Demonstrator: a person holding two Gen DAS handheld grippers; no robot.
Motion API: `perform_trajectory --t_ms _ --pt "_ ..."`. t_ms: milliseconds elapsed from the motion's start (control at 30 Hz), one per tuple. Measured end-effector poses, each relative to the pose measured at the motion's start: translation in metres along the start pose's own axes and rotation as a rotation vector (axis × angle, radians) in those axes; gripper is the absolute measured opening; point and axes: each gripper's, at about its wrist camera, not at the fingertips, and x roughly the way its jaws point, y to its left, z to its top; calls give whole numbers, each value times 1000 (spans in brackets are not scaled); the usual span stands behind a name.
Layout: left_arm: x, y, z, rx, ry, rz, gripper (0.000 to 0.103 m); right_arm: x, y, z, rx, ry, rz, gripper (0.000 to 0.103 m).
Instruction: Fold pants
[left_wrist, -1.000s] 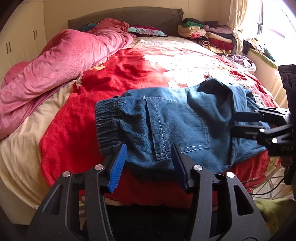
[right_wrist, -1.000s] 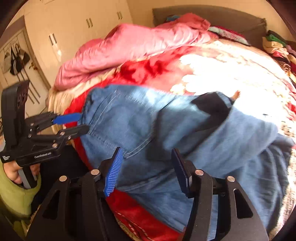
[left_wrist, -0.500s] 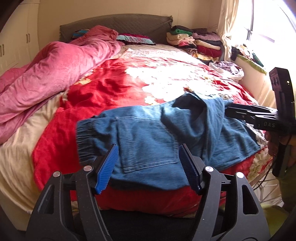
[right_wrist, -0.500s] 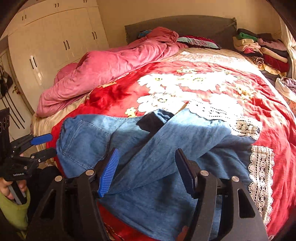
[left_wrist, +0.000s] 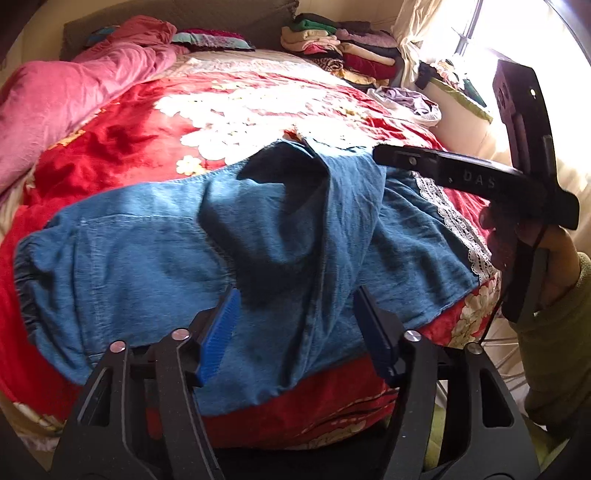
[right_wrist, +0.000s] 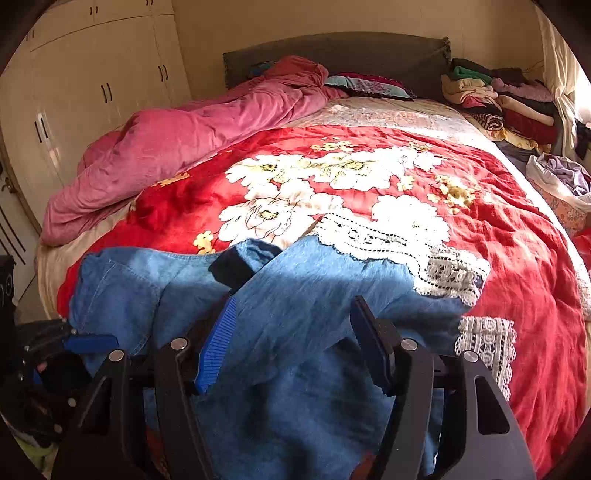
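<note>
Blue denim pants (left_wrist: 177, 254) with white lace cuffs (right_wrist: 443, 266) lie crumpled at the foot of the bed, waistband to the left, one leg folded over the other; they also show in the right wrist view (right_wrist: 317, 295). My left gripper (left_wrist: 295, 325) is open and empty, hovering just above the near edge of the pants. My right gripper (right_wrist: 291, 339) is open and empty above the legs. The right gripper also shows from the side in the left wrist view (left_wrist: 436, 166), over the lace cuff. The left gripper shows at the lower left of the right wrist view (right_wrist: 88, 341).
A red floral blanket (right_wrist: 517, 258) covers the bed. A pink duvet (right_wrist: 177, 140) is bunched along the left side. Folded clothes (right_wrist: 498, 99) are stacked at the far right by the headboard. A wardrobe (right_wrist: 92, 96) stands to the left. A window (left_wrist: 517, 29) is at right.
Both grippers have pulled back from the pants and stand open. The left gripper has moved right along the pants. The right gripper has risen, and the lace cuffs have come into view.
</note>
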Motion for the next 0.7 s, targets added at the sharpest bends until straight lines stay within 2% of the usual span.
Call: perform_trajectory --t_ms 67,133,167,267,300,333,400,533,700 --pt "14 -5 5 13 28 -17 44 10 -6 11 5 7 0 62" --pt "24 -8 8 12 47 -38 34 24 -13 24 25 27 -7 62" --pt "30 -9 11 6 60 -55 32 30 -16 29 30 37 -3 62" --pt "44 -14 18 -6 92 -121 28 52 -23 46 35 78 -13 62" --pt "49 -17 20 -3 102 -142 24 59 -24 50 34 85 -6 62" --pt "53 -19 22 -8 114 -168 16 66 -25 55 39 91 4 62" --pt "58 -21 25 -22 127 -210 13 77 -23 61 26 104 22 62" --pt "60 -30 27 10 114 -189 12 107 -19 73 -25 148 -35 62" --pt "56 -34 24 42 102 -155 12 146 -28 81 -9 224 -86 62"
